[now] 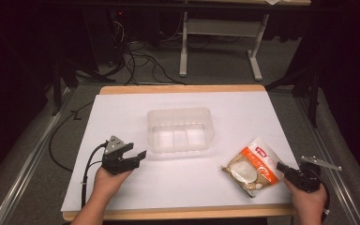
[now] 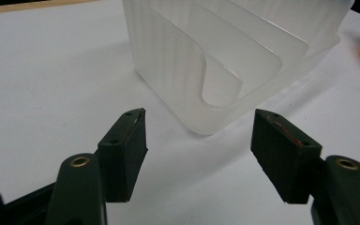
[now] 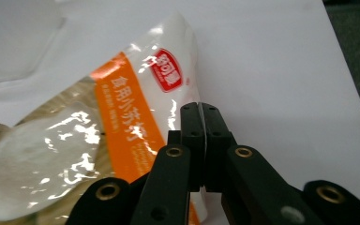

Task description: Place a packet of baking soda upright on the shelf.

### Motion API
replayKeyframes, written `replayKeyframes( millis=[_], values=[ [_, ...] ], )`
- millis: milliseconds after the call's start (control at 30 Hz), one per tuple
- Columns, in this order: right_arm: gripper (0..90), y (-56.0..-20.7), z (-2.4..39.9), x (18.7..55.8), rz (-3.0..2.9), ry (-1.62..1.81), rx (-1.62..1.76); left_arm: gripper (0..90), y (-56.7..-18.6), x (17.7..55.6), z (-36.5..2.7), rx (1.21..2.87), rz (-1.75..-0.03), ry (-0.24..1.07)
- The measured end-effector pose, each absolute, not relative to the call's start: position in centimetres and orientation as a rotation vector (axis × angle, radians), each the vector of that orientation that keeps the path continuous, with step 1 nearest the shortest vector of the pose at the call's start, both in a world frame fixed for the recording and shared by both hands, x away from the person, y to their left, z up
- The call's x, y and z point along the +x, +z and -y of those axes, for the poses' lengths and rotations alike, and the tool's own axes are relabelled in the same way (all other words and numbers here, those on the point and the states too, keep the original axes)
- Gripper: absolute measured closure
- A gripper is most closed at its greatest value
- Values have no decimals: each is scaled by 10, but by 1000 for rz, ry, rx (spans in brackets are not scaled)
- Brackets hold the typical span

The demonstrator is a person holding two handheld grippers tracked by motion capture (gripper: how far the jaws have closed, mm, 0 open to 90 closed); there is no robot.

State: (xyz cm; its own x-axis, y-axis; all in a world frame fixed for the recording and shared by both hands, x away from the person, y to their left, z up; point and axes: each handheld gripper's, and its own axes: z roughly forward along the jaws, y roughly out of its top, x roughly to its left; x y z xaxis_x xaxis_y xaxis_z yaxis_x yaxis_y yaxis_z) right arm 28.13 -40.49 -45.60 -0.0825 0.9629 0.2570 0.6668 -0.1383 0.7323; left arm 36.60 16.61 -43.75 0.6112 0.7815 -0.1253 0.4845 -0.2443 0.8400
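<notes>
The near end of the snack packet [image 3: 75, 154] was cut off at the lower edge of the right gripper view, and its printed characters were too small to read in the high view. The right gripper [image 3: 200, 110] had its two black jaws pressed together, clamped on the thin white edge of the packet, which showed as a pale line between the pads. In the high view that gripper [image 1: 281, 167] met the packet [image 1: 252, 167] at its right edge, near the front right part of the white table sheet [image 1: 122, 112]. The packet lay flat on the sheet, well apart from the translucent plastic container [image 1: 180, 130] at the centre. The left gripper [image 2: 199, 157] held its jaws wide apart with nothing between them, above bare sheet and aimed at a corner of the container [image 2: 178, 79]. In the high view it [image 1: 138, 155] sat just beside the container's front left corner. The container's inner dividers [image 2: 243, 51] appeared blurred through its frosted wall. Cables [image 1: 140, 65] lay on the floor beyond the table.
</notes>
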Motion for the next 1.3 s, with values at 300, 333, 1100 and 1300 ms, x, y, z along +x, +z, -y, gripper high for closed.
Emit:
replayKeyframes(
  millis=[300, 333, 1100, 1300],
  values=[
    [900, -430, 365, 278, -1837, 1107, 1568, 364, -438, 365, -166, 1907, -1007, 406],
    [900, -427, 362, 277, -1835, 1119, 1549, 364, -438, 365, -166, 1910, -1007, 408],
    [900, -387, 329, 285, -1762, 1408, 1325, 364, -438, 349, -198, 1849, -1086, 442],
    [900, -376, 331, 280, -1700, 1429, 1305, 365, -438, 350, -196, 1854, -1080, 440]
  ],
)
